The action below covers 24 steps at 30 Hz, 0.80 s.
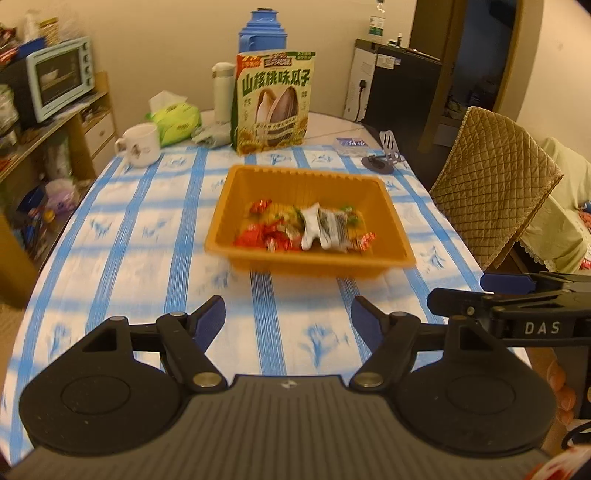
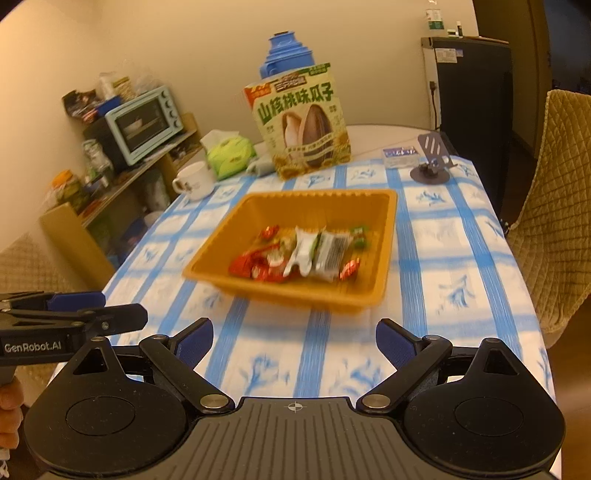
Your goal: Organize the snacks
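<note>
An orange plastic tray sits mid-table and holds several wrapped candies and white and silver snack packets. A large green sunflower-seed bag stands upright behind the tray. My left gripper is open and empty, above the tablecloth short of the tray. My right gripper is open and empty, also short of the tray. The right gripper shows at the right edge of the left view; the left one shows at the left edge of the right view.
A blue-and-white checked tablecloth covers the table. At the back stand a white mug, green tissue pack, white flask, blue thermos, small box and phone stand. A quilted chair is right; shelves with a toaster oven left.
</note>
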Available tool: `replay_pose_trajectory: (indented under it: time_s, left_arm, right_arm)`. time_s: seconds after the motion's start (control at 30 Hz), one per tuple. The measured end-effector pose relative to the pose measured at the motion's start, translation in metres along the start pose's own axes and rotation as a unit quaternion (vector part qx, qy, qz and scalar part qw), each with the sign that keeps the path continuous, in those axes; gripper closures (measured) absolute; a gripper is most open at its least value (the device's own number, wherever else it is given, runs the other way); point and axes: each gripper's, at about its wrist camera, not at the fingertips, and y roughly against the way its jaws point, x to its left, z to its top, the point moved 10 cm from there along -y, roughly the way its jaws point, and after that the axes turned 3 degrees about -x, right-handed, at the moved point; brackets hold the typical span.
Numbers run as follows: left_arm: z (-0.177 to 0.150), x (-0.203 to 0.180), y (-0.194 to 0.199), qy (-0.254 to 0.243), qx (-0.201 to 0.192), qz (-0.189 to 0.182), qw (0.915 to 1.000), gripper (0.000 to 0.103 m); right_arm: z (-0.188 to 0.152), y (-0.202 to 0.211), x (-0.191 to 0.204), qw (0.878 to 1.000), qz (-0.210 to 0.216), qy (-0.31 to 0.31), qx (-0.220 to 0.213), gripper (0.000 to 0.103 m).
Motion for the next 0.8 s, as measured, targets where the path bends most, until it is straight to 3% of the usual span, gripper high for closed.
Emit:
replay_pose_trajectory:
  time_s: [0.33,0.8]
  left_arm:
    - [-0.050,-0.006,0.056,0.020,0.020,0.030,0.9991,0.030]
    - [-0.088,0.002,0.101,0.007,0.037,-0.003,0.9993,0.030]
  right_arm:
    - [-0.048,0.043,0.010,0.999,0.007,0.017,0.027,0.009]
    - [-0.094,0.083,0.047,0.999,-0.018,-0.007,0.045,0.009]
